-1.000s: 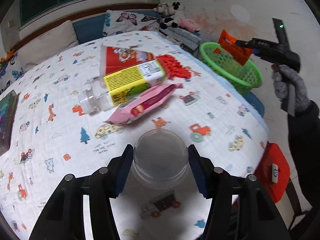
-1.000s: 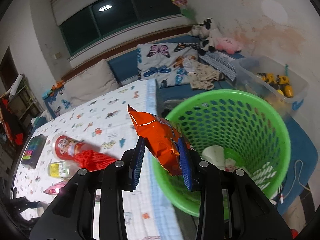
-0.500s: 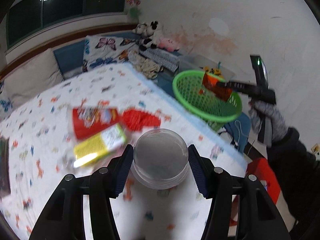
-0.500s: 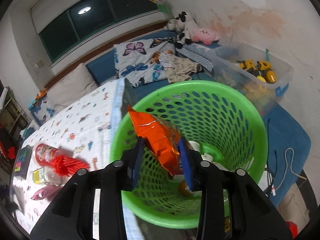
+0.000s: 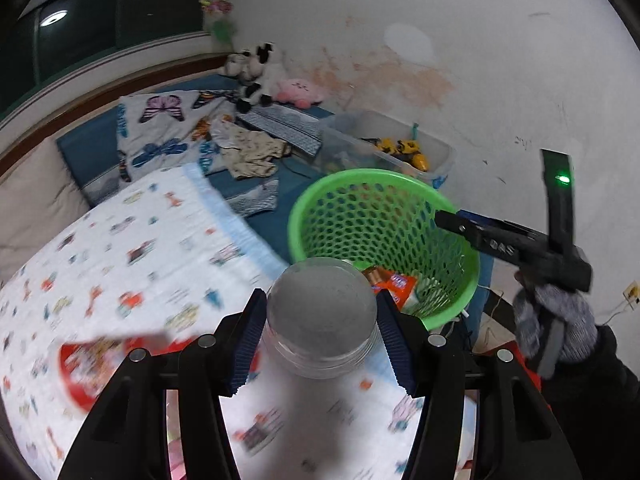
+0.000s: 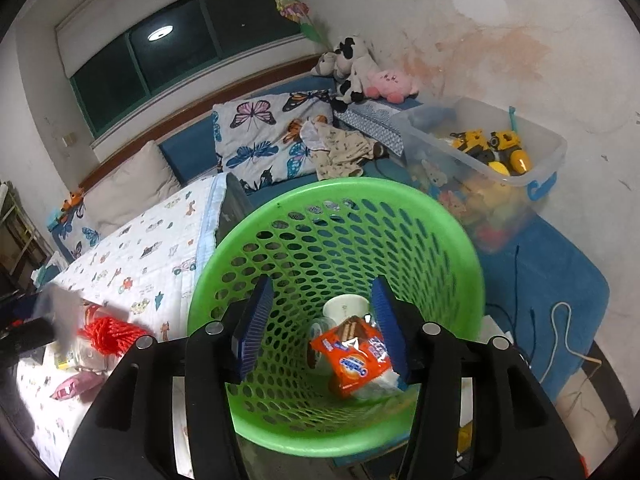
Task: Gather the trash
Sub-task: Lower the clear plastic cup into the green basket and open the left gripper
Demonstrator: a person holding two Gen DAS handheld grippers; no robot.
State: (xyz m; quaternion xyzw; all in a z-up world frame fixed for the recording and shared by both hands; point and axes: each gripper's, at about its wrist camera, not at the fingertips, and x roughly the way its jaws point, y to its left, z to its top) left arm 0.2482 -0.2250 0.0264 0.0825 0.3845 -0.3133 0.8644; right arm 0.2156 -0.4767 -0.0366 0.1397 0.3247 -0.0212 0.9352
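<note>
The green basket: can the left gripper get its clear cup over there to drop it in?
Probably yes. The left gripper holds the clear cup beside the green basket, whose top is open; only the right gripper hangs over one edge.

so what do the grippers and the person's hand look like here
Both are black plastic. The left gripper and right gripper have angular black fingers with silver round screws and ribbed blue pads. Seen from the left wrist view, the right one carries an upright black bar with a green light. The hand wears a grey knit glove above a dark sleeve.
</note>
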